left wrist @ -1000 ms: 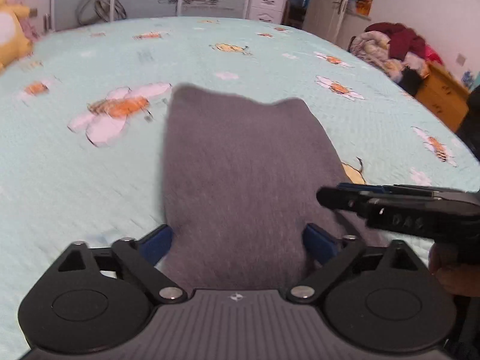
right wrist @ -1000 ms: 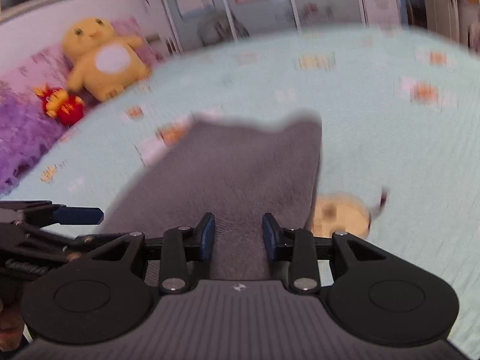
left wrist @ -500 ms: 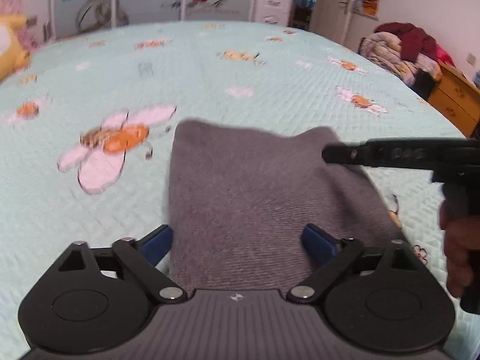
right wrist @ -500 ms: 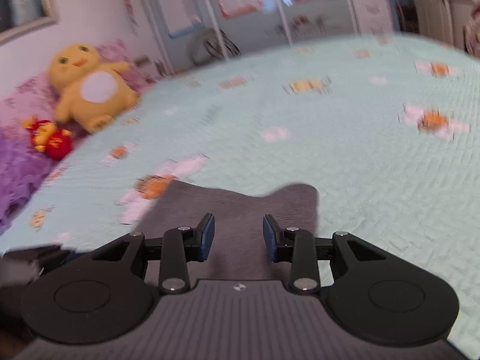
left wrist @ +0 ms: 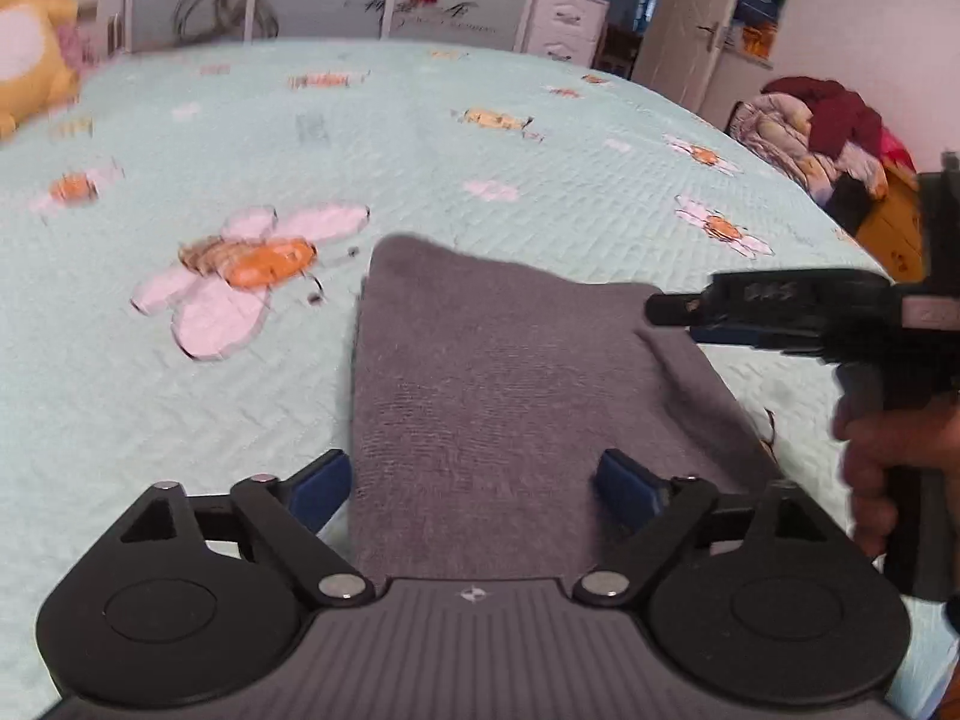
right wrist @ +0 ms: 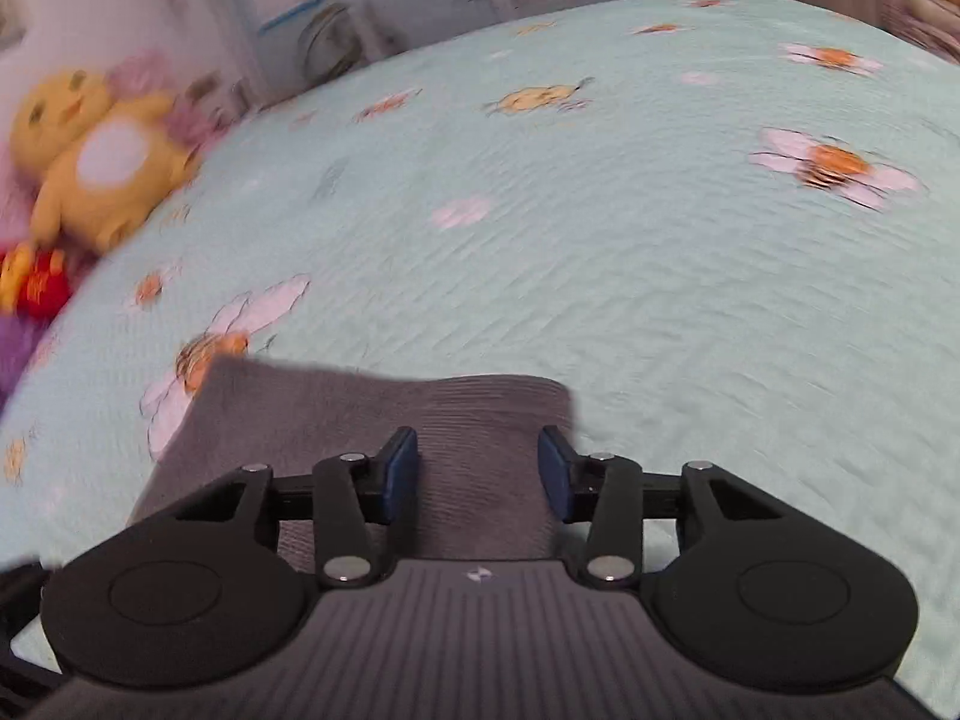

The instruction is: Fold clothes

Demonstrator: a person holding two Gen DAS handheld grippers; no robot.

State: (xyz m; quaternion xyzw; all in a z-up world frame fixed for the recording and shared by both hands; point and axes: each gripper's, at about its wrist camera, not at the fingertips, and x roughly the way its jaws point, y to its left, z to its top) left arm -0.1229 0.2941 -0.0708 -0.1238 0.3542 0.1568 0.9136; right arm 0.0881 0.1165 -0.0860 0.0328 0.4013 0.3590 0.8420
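On the bed [left wrist: 540,180], a folded grey cloth [left wrist: 498,396] lies flat on the mint quilt, its far edge dipping in the middle between two raised corners. One bee-and-flower print [left wrist: 252,276] sits just beside the cloth's far left corner.

My left gripper [left wrist: 471,483] hangs over the cloth's near end. Its jaws stand wide, and they have just been closing a little. One blue pad is off the cloth's left edge over the quilt, the other is over the cloth itself. Nothing is pinched between them; the pads do not press on the fabric.

My right gripper [right wrist: 477,465] is over the cloth's right part, near its far right corner. Its jaws are about half apart and have just been opening. Cloth shows in the gap below them, but the pads grip nothing. From the left wrist view this gripper [left wrist: 696,318] comes in from the right, pointing across the cloth's far right corner, with my right hand [left wrist: 882,450] wrapped on its handle.

Yellow plush toy [right wrist: 96,156] at the head of the bed, well apart from the cloth. Heap of clothes [left wrist: 810,132] beyond the bed's right side. Both views are blurred.
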